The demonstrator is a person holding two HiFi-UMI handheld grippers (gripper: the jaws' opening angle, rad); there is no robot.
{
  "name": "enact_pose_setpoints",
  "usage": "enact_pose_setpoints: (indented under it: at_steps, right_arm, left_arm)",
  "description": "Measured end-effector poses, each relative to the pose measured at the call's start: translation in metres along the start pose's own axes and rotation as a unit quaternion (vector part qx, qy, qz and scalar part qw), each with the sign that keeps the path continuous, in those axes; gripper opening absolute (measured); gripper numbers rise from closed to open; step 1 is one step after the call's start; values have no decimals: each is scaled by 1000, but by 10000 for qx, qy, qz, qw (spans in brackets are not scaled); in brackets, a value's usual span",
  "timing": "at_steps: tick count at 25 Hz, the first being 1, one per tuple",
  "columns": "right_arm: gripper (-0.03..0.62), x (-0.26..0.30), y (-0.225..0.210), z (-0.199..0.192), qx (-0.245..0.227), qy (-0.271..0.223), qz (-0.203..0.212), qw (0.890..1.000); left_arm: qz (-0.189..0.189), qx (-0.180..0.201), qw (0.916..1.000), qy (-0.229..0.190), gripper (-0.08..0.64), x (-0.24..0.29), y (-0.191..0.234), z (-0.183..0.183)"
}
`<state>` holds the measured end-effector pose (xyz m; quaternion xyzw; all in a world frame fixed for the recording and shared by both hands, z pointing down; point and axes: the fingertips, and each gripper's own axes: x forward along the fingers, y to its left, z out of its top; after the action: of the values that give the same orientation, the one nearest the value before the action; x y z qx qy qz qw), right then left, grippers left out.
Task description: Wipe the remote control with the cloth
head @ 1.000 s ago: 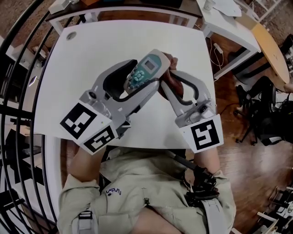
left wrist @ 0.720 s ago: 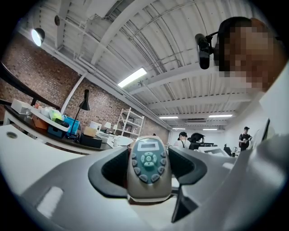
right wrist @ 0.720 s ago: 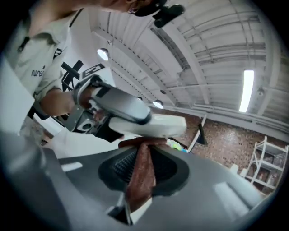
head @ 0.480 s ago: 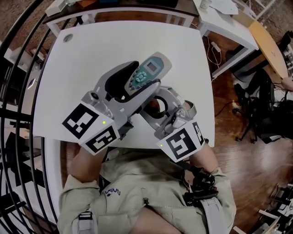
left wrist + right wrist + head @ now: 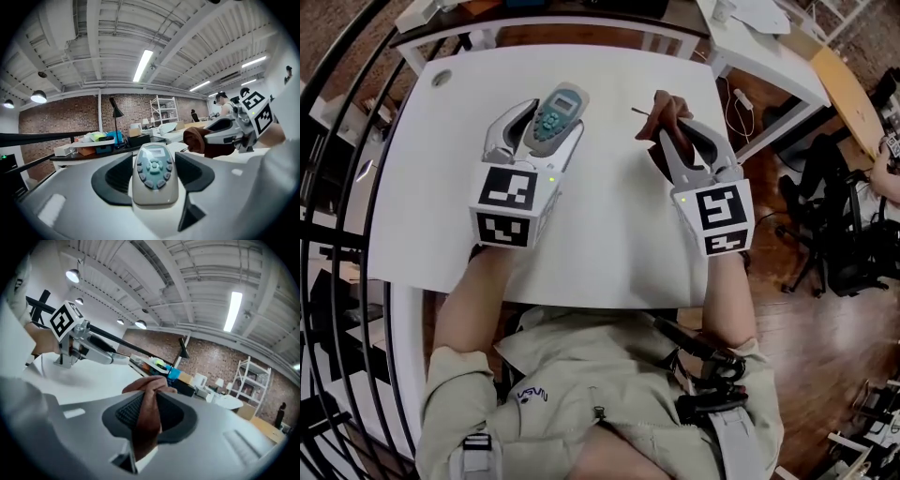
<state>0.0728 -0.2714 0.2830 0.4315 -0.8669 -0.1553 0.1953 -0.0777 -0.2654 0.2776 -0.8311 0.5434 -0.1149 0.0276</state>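
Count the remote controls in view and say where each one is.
1. The remote control is clamped in the left gripper, keypad up, over the white table. Another could lie hidden among the clutter on the far desk.

White table [image 5: 609, 220], wooden floor [image 5: 802, 337]

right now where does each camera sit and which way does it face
Head view: on the person's head, looking steeply down at the table; shows arms, torso, left gripper holding the remote, right gripper holding the cloth.
Left gripper view: on that gripper, looking along its jaws over the remote toward the right gripper, right arm and a brick wall.
Right gripper view: on that gripper, looking along its jaws past the cloth toward the left gripper and left arm.
Shared: all three show both grippers.
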Motion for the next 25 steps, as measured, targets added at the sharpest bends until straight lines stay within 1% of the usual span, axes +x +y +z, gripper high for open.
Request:
enact_pose_setpoints:
  at_steps: [2,5,10,14,21,24,25]
  right_arm:
    - [75,7,1,-11,38,192,31,9998]
    - [75,16,1,-31,103,511,88,9986]
    - [77,26,5,-58,102,1006,277,9945]
    - [80,30,8,-69,99,1159,342,9926]
    - [84,31,12,-74,137,1220,369,9918]
    - [102,31,13,-74,240,1213,438,9914]
    - [122,30,14,-73,271,1204,464,9913]
  left_arm:
    - [43,21,9995,304,290,10,3,-17]
    - [-39,-67,9967,810,290,23,4,-44]
    - [-169,-141,9899,1403,290,39,6,-77]
    - [-240,-209,9864,1615,291,43,4,-89]
    - [-365,-422,9809,1862,291,47,9,-101]
    - [-464,-609,9773,1974,295,46,9,-106]
    - [-502,-619,9769,1982,295,45,8,-107]
